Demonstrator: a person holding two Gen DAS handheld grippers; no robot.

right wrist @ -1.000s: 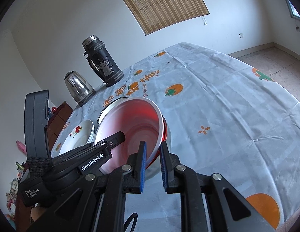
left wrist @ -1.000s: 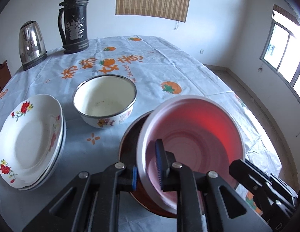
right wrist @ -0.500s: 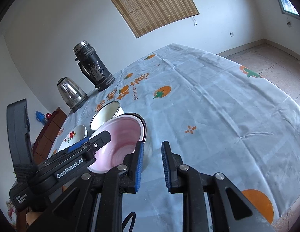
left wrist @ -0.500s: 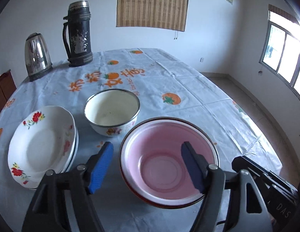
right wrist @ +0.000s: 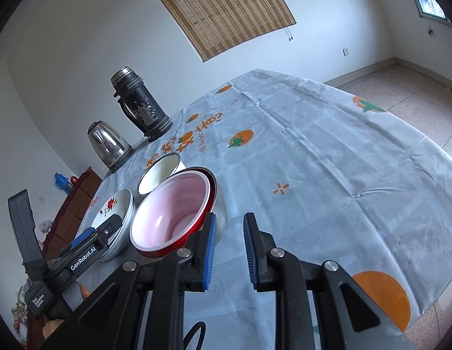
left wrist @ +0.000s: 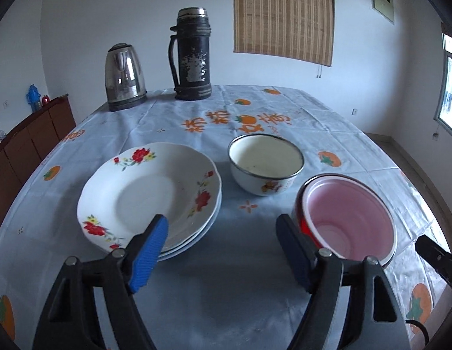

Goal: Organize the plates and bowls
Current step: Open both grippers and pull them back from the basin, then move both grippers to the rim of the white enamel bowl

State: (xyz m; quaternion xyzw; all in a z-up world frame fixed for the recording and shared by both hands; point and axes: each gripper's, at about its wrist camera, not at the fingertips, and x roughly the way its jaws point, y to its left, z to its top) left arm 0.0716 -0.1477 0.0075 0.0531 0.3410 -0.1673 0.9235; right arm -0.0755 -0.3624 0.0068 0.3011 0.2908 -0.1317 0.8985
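Note:
A red bowl with a pink inside [left wrist: 347, 218] sits nested in a metal bowl at the right of the table; it also shows in the right wrist view [right wrist: 173, 210]. A white enamel bowl [left wrist: 265, 163] stands behind it. A stack of white flowered plates [left wrist: 147, 195] lies at the left. My left gripper [left wrist: 223, 250] is wide open and empty, low over the cloth between the plates and the red bowl. My right gripper [right wrist: 229, 250] is open with a small gap and empty, just right of the red bowl's rim.
A steel kettle [left wrist: 124, 77] and a black thermos [left wrist: 192, 54] stand at the table's far end. A brown cabinet [left wrist: 24, 143] stands left of the table. The table's right edge drops to a tiled floor [right wrist: 415, 93].
My left gripper let go of the red bowl, opened wide and swung left toward the plates. The red bowl now rests in the metal bowl. My right gripper has opened a little.

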